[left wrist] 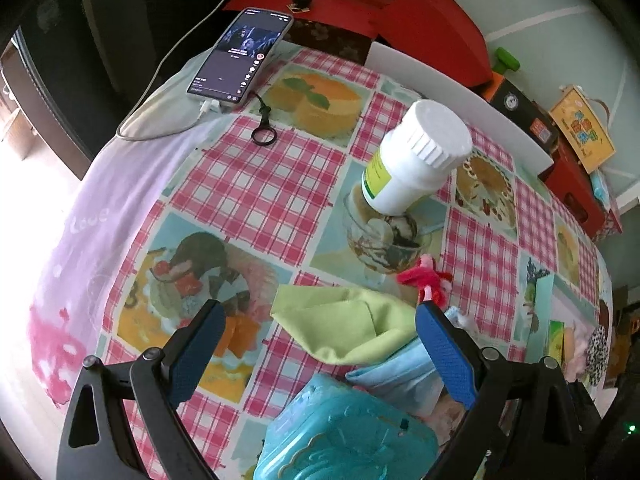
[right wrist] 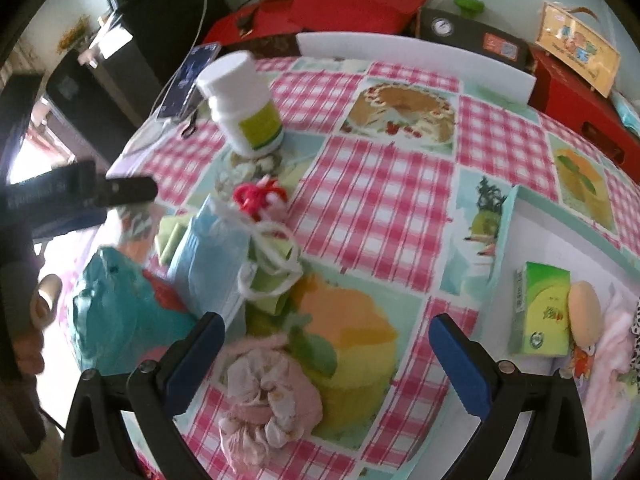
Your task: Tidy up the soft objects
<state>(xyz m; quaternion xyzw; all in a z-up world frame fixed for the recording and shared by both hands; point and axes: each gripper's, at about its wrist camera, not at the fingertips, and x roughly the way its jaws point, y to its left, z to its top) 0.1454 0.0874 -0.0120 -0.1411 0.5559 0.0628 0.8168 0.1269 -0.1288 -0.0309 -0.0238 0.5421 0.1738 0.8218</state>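
A green cloth (left wrist: pixel 344 328) lies on the checked tablecloth between the fingers of my open left gripper (left wrist: pixel 320 354), which hovers above it. A light blue face mask (left wrist: pixel 396 372) lies beside it, and shows in the right wrist view (right wrist: pixel 212 256) with its white loops. A red and pink yarn piece (left wrist: pixel 424 278) lies behind them. A pink scrunchie (right wrist: pixel 260 396) lies between the fingers of my open right gripper (right wrist: pixel 326 364). A white-lined tray (right wrist: pixel 560 236) at right holds a green tissue pack (right wrist: pixel 540 308), a round bun toy (right wrist: pixel 584 316) and soft pink items.
A white pill bottle (left wrist: pixel 416 156) stands mid-table. A teal plastic case (left wrist: pixel 344 436) sits near the front edge. A phone (left wrist: pixel 240 56) on a cable and a black ring strap (left wrist: pixel 264 132) lie far left. Red boxes (left wrist: pixel 400 12) and a white board (right wrist: pixel 416 60) line the back.
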